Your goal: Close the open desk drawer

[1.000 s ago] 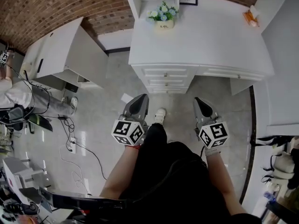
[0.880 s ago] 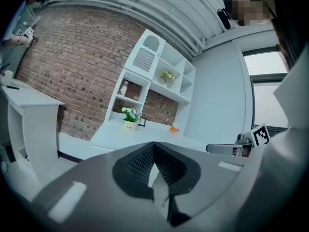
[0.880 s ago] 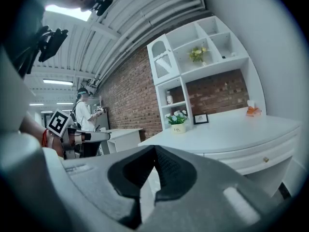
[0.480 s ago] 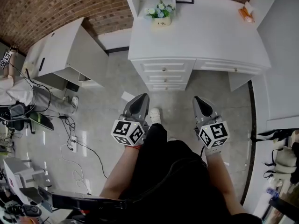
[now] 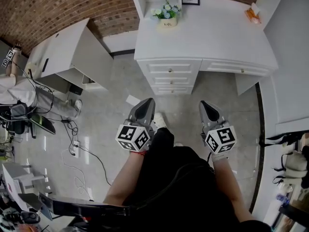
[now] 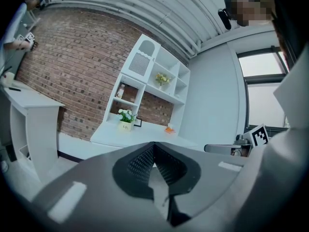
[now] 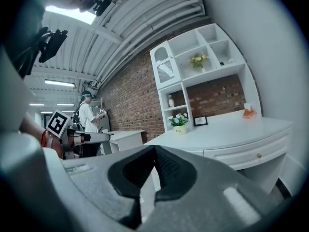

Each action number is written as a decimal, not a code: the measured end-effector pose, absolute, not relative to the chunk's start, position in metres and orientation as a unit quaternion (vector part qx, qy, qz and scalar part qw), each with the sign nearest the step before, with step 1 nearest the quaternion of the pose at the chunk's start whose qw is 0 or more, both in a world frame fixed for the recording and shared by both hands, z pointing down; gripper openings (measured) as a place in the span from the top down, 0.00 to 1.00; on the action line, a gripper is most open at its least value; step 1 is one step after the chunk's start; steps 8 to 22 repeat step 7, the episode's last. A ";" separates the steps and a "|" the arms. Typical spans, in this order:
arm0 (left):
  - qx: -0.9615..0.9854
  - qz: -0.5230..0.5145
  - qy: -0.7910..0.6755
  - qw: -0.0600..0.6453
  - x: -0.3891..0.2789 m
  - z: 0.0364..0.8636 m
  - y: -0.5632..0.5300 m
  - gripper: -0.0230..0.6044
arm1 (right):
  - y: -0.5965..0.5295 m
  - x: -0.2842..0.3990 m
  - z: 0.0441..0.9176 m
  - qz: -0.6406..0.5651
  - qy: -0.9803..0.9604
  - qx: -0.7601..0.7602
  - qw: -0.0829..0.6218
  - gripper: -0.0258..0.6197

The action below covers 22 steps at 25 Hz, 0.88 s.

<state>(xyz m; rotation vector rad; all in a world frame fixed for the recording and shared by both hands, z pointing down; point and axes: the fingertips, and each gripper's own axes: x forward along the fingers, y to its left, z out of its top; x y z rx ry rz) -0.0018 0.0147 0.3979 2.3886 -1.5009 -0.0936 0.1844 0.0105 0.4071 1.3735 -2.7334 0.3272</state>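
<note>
Shifted shoe (image 5: 158,122) slightly left since earlier. Held left hand-held gripper (image 5: 146,102) and right hand-held gripper (image 5: 207,104) closed and empty, well short of drawer (image 5: 235,67) under desk (image 5: 207,33) front edge. Judged it rigid, free-sliding; best pushed flat on its front.

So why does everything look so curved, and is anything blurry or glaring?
Head view: the wide lens bows the edges of the white desk, all sharp, with pale reflections on the glossy floor. Left gripper view: dark rounded corners, the left gripper soft up close, the desk behind crisp. Right gripper view: same curving, the right gripper soft, a ceiling light blown out white.
</note>
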 end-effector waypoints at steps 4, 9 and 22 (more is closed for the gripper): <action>0.836 -0.035 -0.524 0.158 0.000 0.396 0.023 0.96 | 0.018 0.184 0.407 0.105 -0.889 0.444 0.031 0.96; 0.834 -0.041 -0.527 0.157 -0.003 0.392 0.027 0.96 | 0.022 0.182 0.403 0.103 -0.890 0.442 0.027 0.96; 0.834 -0.041 -0.527 0.157 -0.003 0.392 0.027 0.96 | 0.022 0.182 0.403 0.103 -0.890 0.442 0.027 0.96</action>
